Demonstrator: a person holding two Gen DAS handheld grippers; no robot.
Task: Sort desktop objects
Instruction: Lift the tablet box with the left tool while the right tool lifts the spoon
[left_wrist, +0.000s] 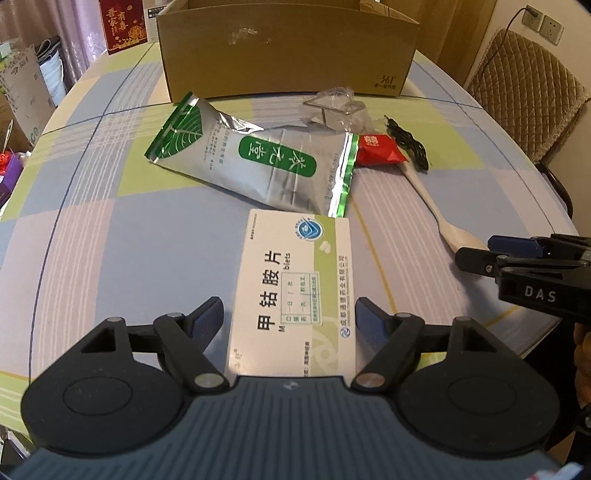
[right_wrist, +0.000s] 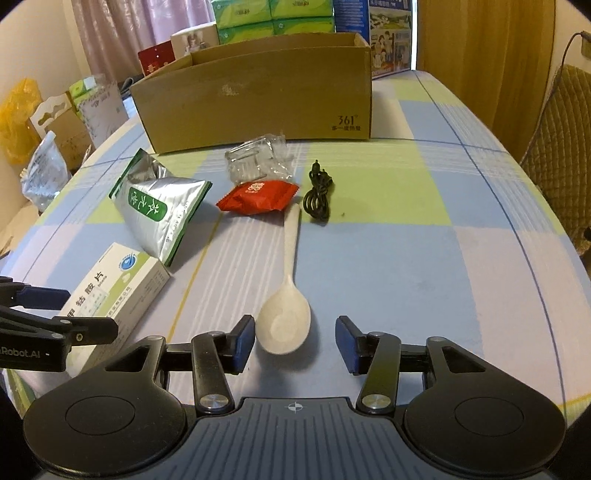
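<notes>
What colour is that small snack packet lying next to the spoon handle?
The snack packet is bright red with a small pale printed design; the right wrist view shows it best.

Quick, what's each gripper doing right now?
Left gripper: open, straddling the medicine box, not clamped.
Right gripper: open, empty, at the spoon bowl.
</notes>
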